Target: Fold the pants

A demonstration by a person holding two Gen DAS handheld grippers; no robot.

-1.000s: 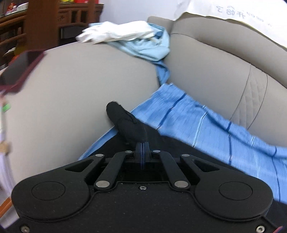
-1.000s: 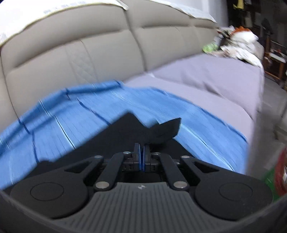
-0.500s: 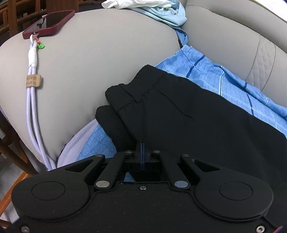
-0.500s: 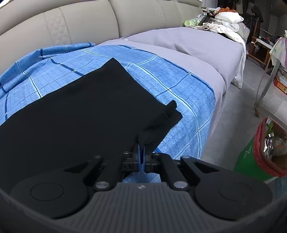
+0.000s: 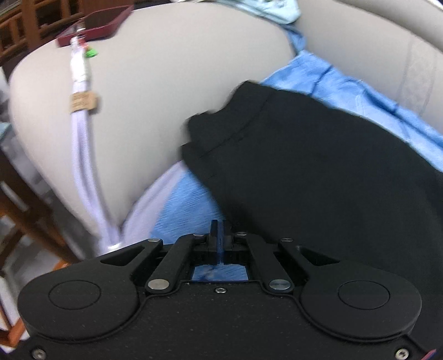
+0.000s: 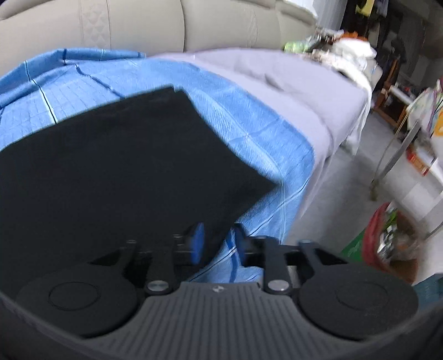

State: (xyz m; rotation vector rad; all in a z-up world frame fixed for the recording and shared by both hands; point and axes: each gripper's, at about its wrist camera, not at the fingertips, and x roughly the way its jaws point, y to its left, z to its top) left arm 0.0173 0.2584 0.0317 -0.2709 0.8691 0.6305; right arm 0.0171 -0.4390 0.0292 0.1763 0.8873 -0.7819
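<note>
On a sofa (image 6: 144,25), blue sheet (image 6: 249,116) beneath; pants (image 6: 124,166) flat ahead (ready for folding); right gripper (image 6: 218,238) parted, empty; left gripper (image 5: 220,231) nearly closed, empty.

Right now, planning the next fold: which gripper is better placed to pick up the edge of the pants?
Right. The right gripper is open with the pants edge between its fingers; the left gripper looks nearly closed, beside the fabric over the blue cloth.

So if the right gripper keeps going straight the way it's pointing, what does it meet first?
Probably the black pants: the open right gripper points at their near edge, lying on the blue sheet. Depth is unclear.
</note>
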